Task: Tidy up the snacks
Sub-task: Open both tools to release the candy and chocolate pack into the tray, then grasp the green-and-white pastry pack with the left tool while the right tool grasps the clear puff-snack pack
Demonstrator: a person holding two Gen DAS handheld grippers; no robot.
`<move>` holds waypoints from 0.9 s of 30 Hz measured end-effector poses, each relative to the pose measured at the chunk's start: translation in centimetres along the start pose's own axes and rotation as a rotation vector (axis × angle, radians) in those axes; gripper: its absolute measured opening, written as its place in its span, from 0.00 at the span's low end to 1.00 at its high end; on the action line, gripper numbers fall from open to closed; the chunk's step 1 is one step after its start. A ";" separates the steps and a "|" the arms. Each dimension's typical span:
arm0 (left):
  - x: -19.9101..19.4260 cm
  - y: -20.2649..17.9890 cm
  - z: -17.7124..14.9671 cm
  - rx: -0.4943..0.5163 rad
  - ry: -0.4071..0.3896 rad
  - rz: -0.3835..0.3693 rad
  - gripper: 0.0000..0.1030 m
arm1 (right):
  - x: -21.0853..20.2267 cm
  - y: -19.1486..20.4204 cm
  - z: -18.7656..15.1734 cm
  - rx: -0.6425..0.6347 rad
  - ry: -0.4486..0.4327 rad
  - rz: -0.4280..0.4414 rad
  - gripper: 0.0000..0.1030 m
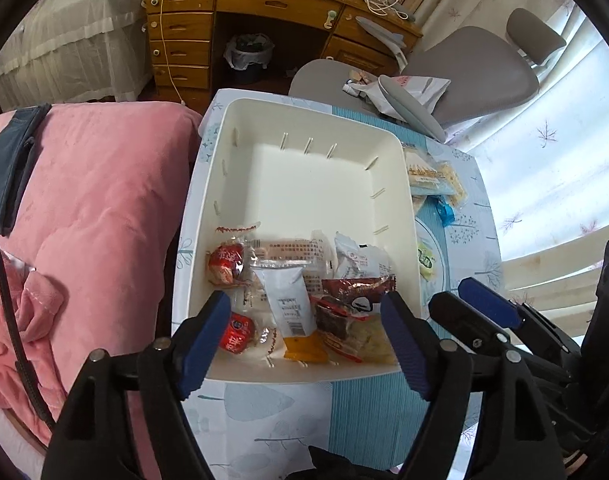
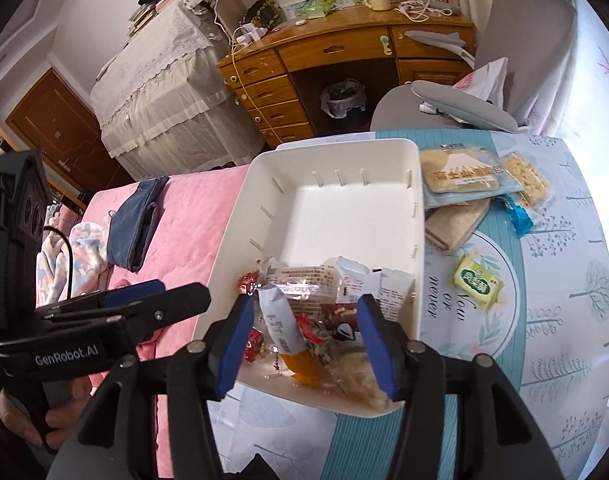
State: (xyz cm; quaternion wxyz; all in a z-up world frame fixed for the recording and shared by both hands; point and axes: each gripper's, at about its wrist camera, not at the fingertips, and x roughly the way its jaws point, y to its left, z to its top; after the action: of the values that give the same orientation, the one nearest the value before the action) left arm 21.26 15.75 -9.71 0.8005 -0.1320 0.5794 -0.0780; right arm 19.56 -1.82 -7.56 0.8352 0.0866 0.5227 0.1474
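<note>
While both tools were held above the near end of the white bin (image 1: 304,184), the snacks were found heaped there: a white-and-orange stick pack (image 1: 290,304), red round sweets (image 1: 226,264), a dark red packet (image 1: 356,286) and clear-wrapped cakes. The left tool (image 1: 304,332) was seen with its blue pads spread wide and nothing pressed between them; the right tool (image 2: 304,344) was likewise parted, hanging over the pile without a pack gripped. More snacks were left on the counter (image 2: 544,320) beside the bin: a large blue Mount Fuji bag (image 2: 460,178), a cracker pack (image 2: 526,176), a brown wafer pack (image 2: 456,220) and a small green packet (image 2: 478,282). These wrappers were judged light, crinkly and slippery, with brittle contents inside the cracker and wafer packs, so a hold on a crimped end seal or a flat edge was thought safer than a squeeze across the middle. Much was hard to read: the bottom of the heap was covered by the pads, the printing was too small to make out, and how many packs lay under the top layer could not be told.
</note>
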 end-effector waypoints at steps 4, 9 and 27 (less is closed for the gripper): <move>-0.2 -1.4 -0.8 -0.019 -0.003 0.004 0.75 | -0.8 -1.5 0.1 0.008 0.001 0.013 0.57; -0.6 -3.8 -1.9 -0.058 -0.025 0.035 0.75 | -2.1 -3.3 0.3 -0.023 -0.006 0.042 0.58; -0.3 -17.5 -6.2 -0.148 -0.119 0.085 0.79 | -9.9 -14.0 0.6 -0.125 -0.035 0.087 0.75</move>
State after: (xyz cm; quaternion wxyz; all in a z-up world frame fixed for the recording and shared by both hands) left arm 15.78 -1.58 -6.02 0.8243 -0.1705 0.5399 0.0068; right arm 18.20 -18.33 -3.13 0.8408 0.0595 0.4934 0.2145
